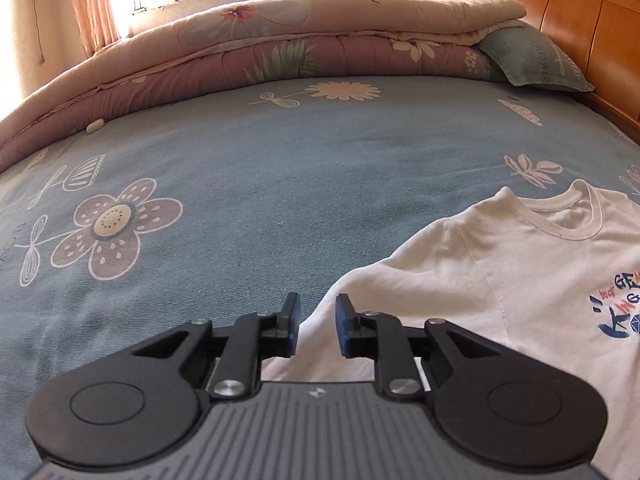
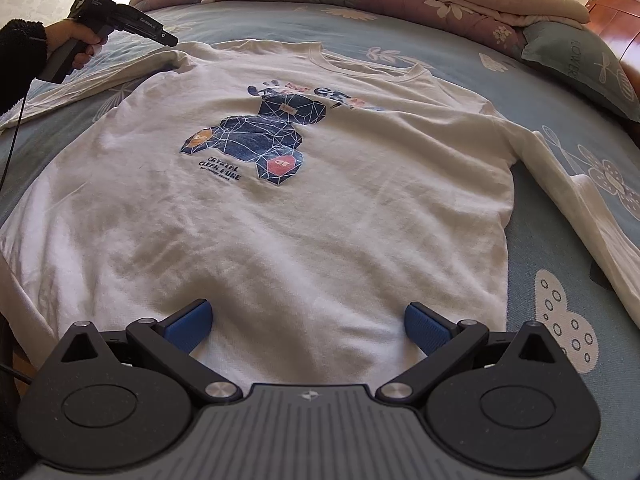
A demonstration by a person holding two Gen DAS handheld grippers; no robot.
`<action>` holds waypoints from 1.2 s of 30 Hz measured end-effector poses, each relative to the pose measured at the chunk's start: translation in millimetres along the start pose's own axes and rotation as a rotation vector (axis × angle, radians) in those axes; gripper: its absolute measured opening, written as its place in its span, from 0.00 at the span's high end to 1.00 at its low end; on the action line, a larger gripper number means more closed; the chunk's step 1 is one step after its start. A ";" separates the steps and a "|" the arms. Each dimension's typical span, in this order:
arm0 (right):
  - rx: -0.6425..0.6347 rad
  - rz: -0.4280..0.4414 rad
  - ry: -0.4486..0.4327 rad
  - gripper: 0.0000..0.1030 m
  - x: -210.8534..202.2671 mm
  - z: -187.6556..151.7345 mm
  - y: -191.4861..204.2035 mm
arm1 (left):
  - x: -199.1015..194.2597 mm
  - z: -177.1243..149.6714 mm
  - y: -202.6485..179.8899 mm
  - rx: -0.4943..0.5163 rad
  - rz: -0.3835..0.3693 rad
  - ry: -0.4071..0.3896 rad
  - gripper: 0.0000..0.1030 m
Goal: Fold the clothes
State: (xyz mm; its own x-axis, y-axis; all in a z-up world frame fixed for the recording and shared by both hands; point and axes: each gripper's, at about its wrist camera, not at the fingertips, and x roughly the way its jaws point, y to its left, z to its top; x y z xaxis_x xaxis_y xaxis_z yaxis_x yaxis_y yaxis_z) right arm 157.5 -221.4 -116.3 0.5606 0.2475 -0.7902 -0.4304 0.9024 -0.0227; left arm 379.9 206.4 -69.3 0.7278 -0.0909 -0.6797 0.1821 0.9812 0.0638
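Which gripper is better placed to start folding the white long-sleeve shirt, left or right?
Probably left. The left gripper, jaws slightly apart and empty, sits right at the shirt's shoulder and sleeve edge. The right gripper hangs wide open over the middle of the hem.

left hand-held gripper (image 1: 317, 320): tilted down, jaws narrowly parted, nothing pinched | right hand-held gripper (image 2: 307, 322): tilted down, jaws spread wide | left hand (image 2: 82, 42): gripping handle

A: How much of the white long-sleeved shirt (image 1: 500, 280) shows in the left wrist view?

B: One shoulder and the collar; the chest print (image 1: 618, 310) runs off the right edge.

A: And in the right wrist view?

B: The hem sits hidden behind the right gripper (image 2: 308, 326), and the small line under "CRYSTAL CLEAR PURE" (image 2: 219, 169) is unreadable.
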 end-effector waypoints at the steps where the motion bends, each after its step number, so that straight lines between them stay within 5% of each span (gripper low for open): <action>1: 0.000 0.000 -0.001 0.00 0.0 -0.2 -0.1 | -11.2 -1.5 0.7 0.004 0.000 -0.014 0.75; 5: 0.000 0.000 -0.008 0.00 -0.5 -1.0 -0.1 | -51.2 -16.2 -14.6 0.047 -0.066 -0.056 0.75; 9: 0.004 -0.003 -0.015 0.00 -0.8 -2.0 0.6 | -71.9 -42.1 -55.2 0.181 -0.244 -0.045 0.73; 13: 0.005 -0.001 -0.026 0.00 -1.0 -3.6 0.2 | -63.2 -56.0 -88.0 0.333 -0.202 -0.080 0.71; 21: 0.007 0.000 -0.042 0.00 -2.2 -6.5 0.0 | -22.1 -48.0 -73.3 0.305 -0.093 -0.022 0.72; 33: 0.006 0.004 -0.054 0.00 -2.0 -8.3 -0.6 | -5.8 -46.9 -45.5 0.216 -0.176 0.037 0.68; 35: 0.007 0.003 -0.057 0.00 -2.0 -8.8 -0.4 | -2.7 -45.4 -38.7 0.175 -0.180 0.047 0.79; 36: 0.009 0.001 -0.058 0.00 -2.3 -9.0 0.0 | -2.4 -44.5 -36.9 0.163 -0.158 0.054 0.96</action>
State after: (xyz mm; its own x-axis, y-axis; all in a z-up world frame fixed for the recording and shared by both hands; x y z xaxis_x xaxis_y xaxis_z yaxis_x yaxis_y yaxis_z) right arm 149.9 -225.1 -120.0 0.6004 0.2680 -0.7534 -0.4248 0.9051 -0.0166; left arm 342.0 178.0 -102.5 0.6463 -0.2275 -0.7284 0.3984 0.9147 0.0678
